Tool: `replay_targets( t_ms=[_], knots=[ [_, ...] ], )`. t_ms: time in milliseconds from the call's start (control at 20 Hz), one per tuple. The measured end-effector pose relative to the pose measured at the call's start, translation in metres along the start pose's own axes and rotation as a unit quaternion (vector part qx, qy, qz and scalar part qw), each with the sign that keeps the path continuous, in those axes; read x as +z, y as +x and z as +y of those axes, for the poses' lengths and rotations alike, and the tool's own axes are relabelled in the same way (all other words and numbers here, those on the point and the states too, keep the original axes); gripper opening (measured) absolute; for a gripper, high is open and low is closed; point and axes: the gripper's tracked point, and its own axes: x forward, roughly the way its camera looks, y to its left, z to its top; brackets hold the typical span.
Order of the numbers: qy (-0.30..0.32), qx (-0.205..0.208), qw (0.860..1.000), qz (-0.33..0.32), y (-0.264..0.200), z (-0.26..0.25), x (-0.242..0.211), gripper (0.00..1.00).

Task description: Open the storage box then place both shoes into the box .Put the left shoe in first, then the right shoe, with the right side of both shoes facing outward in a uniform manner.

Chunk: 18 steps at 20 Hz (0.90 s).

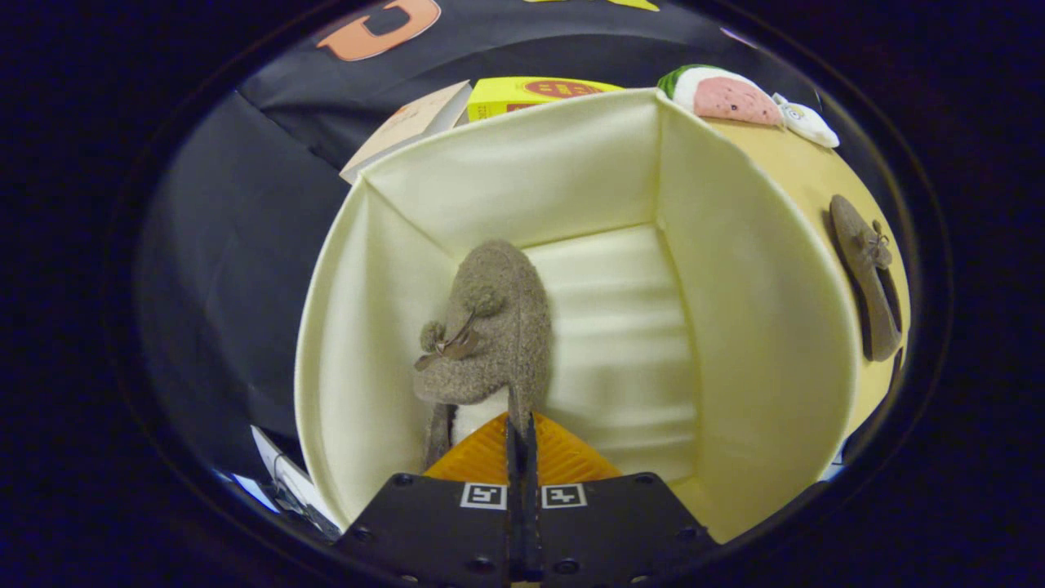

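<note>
Claw (521, 425) pinches shoe (490, 327) (inside box (759, 327)).

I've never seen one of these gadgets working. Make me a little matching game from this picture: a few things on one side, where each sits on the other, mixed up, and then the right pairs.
Things:
1. Shoe in the claw
2. Second shoe
3. Yellow carton
4. Watermelon-slice toy

Places:
A. Behind the box's far wall
B. Inside the cream storage box, its edge pinched between the orange fingers
C. On the yellow tabletop outside the box's right wall
D. Beyond the box's far right corner

Pairs: 1-B, 2-C, 3-A, 4-D. The claw is closed on the first shoe.
</note>
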Motion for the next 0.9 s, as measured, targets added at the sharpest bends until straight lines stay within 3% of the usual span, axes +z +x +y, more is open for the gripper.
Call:
replay_targets(
  t_ms=[200,350,600,650,750,900],
  knots=[
    [-0.022,0.011,1.000,0.007,-0.007,0.003,-0.001,0.06],
    [-0.063,0.014,0.998,-0.001,-0.023,0.006,0.002,0.33],
    [-0.122,0.000,0.992,-0.038,-0.075,-0.003,0.011,0.62],
    [-0.133,-0.008,0.990,-0.048,-0.085,-0.009,0.013,0.75],
    [-0.147,-0.013,0.987,-0.061,-0.108,-0.015,0.016,0.88],
    [-0.157,-0.003,0.986,-0.063,-0.141,-0.027,0.011,0.91]
  ],
)
